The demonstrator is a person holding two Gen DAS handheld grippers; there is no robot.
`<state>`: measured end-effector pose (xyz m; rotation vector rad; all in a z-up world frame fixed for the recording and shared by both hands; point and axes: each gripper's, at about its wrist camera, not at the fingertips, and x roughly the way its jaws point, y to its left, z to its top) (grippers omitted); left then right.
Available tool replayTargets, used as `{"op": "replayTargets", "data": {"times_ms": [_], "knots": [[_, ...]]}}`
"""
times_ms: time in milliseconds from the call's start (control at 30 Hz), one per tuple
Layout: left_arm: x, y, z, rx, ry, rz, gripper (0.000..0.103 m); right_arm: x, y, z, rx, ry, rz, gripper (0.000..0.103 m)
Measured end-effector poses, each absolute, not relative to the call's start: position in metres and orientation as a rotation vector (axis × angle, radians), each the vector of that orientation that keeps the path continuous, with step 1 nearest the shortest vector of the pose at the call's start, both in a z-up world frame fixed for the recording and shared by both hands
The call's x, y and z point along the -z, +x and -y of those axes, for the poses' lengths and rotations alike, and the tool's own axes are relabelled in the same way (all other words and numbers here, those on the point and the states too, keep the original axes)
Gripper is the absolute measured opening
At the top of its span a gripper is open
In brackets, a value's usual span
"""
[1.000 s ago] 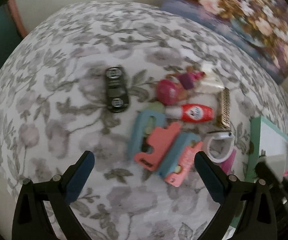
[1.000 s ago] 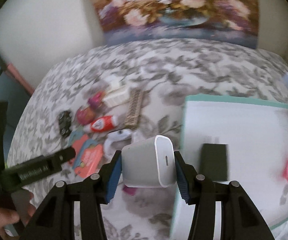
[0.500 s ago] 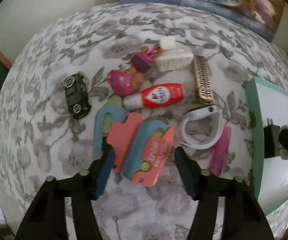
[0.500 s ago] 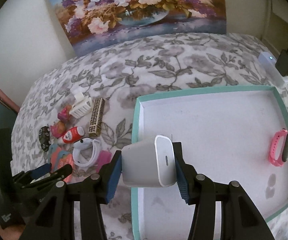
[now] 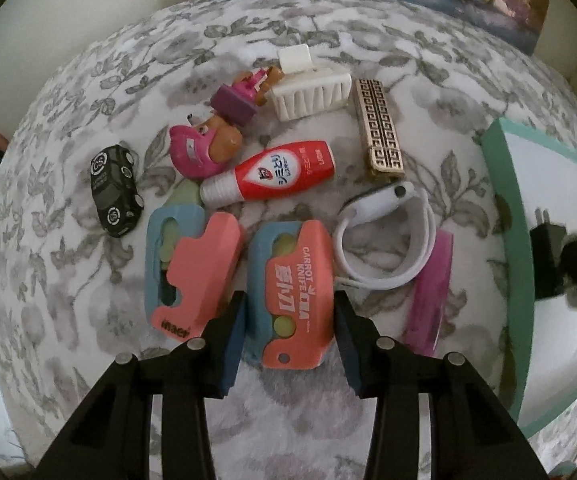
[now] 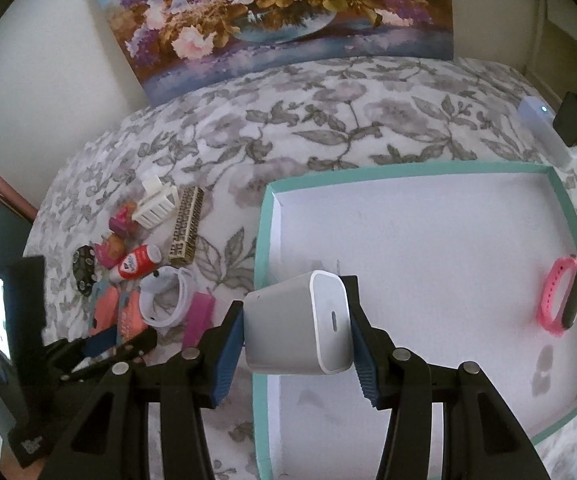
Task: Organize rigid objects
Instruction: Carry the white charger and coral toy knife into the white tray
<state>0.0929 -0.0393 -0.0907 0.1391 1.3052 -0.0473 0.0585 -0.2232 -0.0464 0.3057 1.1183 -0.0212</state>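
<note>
My left gripper (image 5: 290,320) straddles the salmon-and-blue carrot knife sheath printed "CARROT KNIFE" (image 5: 292,288) on the grey-floral tabletop (image 5: 68,280), its jaws having just been closing, the blue pads now hard against the sheath's two sides. A second salmon-and-blue sheath (image 5: 186,272) lies just beside it to the left. Beyond them sit a red squeeze tube with a white cap (image 5: 272,176), a black toy car (image 5: 114,190), a pink-and-brown toy figure (image 5: 204,148), a purple-and-pink toy block (image 5: 240,104), a white bristle brush (image 5: 308,92), a gold fretwork bar (image 5: 380,132), a white looped wristband (image 5: 388,236) and a flat magenta bar (image 5: 428,292).

My right gripper (image 6: 296,328) is clamped on a white cube-shaped wall charger (image 6: 296,324), its blue pads pressing on both sides, held above the near left edge of the shallow teal-rimmed white tray (image 6: 260,240). Inside the tray, against its far right wall, lies a pink fitness band with a black face (image 6: 562,296). In the right wrist view the pile of small objects lies on the tabletop to the left of the tray, with my left gripper over its near end. A floral painting (image 6: 280,12) leans against the wall behind the tabletop.
</note>
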Motion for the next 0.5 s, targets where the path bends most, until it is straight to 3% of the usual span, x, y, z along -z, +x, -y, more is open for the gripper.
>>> {"op": "replayTargets", "data": {"times_ms": [500], "knots": [[0.083, 0.099, 0.003, 0.091, -0.124, -1.306, 0.044, 0.045, 0.056, 0.236, 0.046, 0.342, -1.118, 0.053]]}}
